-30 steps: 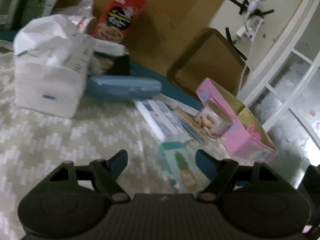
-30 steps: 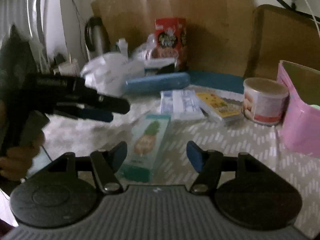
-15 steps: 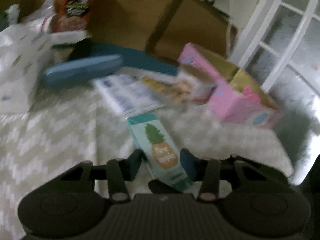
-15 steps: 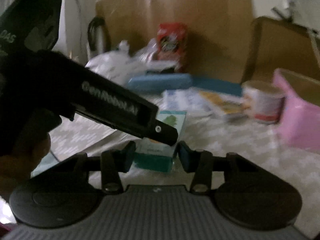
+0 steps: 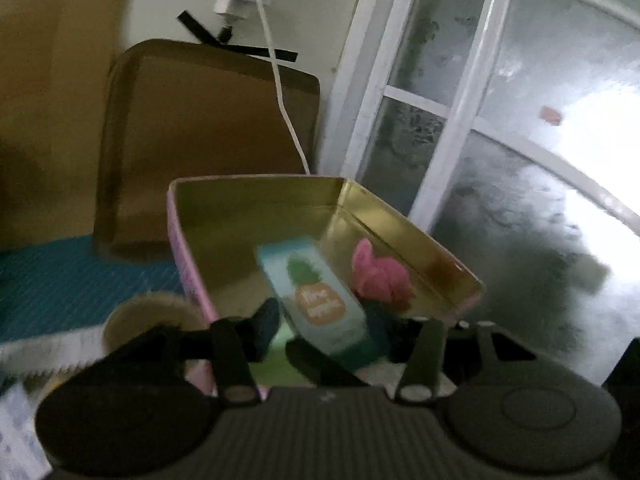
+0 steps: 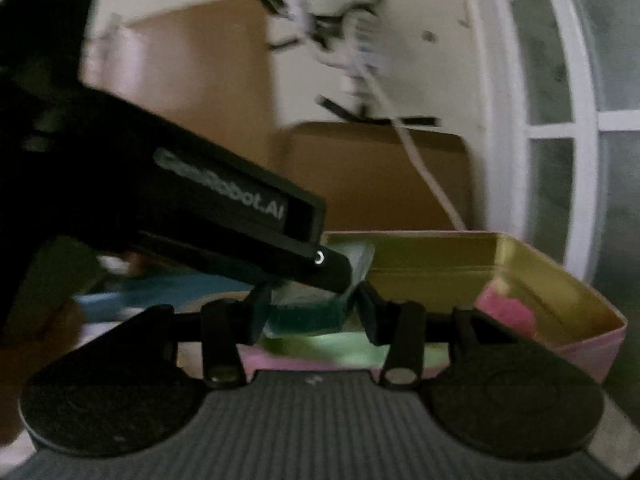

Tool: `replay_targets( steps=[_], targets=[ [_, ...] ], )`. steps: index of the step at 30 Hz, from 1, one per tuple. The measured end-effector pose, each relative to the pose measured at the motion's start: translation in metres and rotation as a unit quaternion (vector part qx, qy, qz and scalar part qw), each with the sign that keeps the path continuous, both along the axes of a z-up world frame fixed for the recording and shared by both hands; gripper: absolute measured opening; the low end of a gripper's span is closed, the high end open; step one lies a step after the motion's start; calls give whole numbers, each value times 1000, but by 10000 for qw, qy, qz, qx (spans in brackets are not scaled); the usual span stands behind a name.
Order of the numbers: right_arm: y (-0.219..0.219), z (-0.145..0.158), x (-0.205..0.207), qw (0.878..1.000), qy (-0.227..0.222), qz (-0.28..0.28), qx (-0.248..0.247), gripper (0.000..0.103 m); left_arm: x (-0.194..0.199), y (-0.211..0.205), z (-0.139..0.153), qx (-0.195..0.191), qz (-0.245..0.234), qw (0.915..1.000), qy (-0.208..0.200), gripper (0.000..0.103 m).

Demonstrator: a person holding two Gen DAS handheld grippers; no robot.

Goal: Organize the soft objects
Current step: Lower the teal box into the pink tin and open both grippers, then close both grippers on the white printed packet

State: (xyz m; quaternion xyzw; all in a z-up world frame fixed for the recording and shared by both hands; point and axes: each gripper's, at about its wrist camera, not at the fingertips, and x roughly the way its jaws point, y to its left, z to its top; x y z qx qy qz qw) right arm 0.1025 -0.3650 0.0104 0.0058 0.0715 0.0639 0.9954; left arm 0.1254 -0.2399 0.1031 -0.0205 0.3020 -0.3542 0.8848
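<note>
A teal pack with a pineapple print (image 5: 316,300) hangs tilted over the open pink tin (image 5: 188,264) with a gold inside. My left gripper (image 5: 320,324) has the pack between its jaws. They are opening, and a thin gap shows at the left finger (image 5: 266,326). My right gripper (image 6: 314,312) is shut on the pack's near end (image 6: 308,314). The left gripper's black body (image 6: 336,276) crosses the right wrist view from the left. A pink soft thing (image 5: 380,280) lies inside the tin (image 6: 592,344).
A round can (image 5: 152,316) stands just left of the tin on a blue mat (image 5: 60,280). A brown tray (image 5: 200,140) leans on the wall behind, with a white cable (image 5: 284,104) hanging over it. A white window frame (image 5: 452,120) is at the right.
Both grippers closed on the pineapple pack where it lay on the patterned cloth. They lifted it and swung right, so it now hangs over the pink tin.
</note>
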Motion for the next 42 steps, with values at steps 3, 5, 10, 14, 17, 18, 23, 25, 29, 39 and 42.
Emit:
replay_targets(
  steps=[3,5,10,14,17,18,23,25,29,39,42],
  targets=[
    [-7,-9,20,9980,79,-604,-160,59,8,-18,-5,301,263,9988,-296,58],
    [-17,-11,12,9986,-38,-504,161,58,3,-7,-6,221,308,9988,-304,58],
    [-12,-8,-20,9971,-333,-300,611,58,-30,81,-6,-84,685,9960,-570,68],
    [22,-9,-34,9920,70,899,884,58,-54,173,-28,19,1628,9859,-382,68],
    [66,-13,-26,9785,557,1916,525,58,-66,222,-50,402,2400,9699,-74,67],
    [85,-15,-23,9766,657,2032,264,59,-70,234,-55,457,2556,9657,15,67],
    [138,-18,8,9715,982,2095,-511,61,-81,270,-75,221,2849,9577,345,67],
    [150,-16,21,9708,1076,2034,-671,61,-80,276,-81,303,2911,9555,377,67],
    [169,-15,37,9645,1301,2221,-586,61,-79,277,-92,570,2978,9527,189,69],
    [224,-11,132,9266,2597,2595,-820,70,-89,308,-97,-340,3131,9487,267,69],
    [209,-9,130,9126,3010,2755,-260,59,-89,313,-98,-485,3137,9478,301,69]
  ],
)
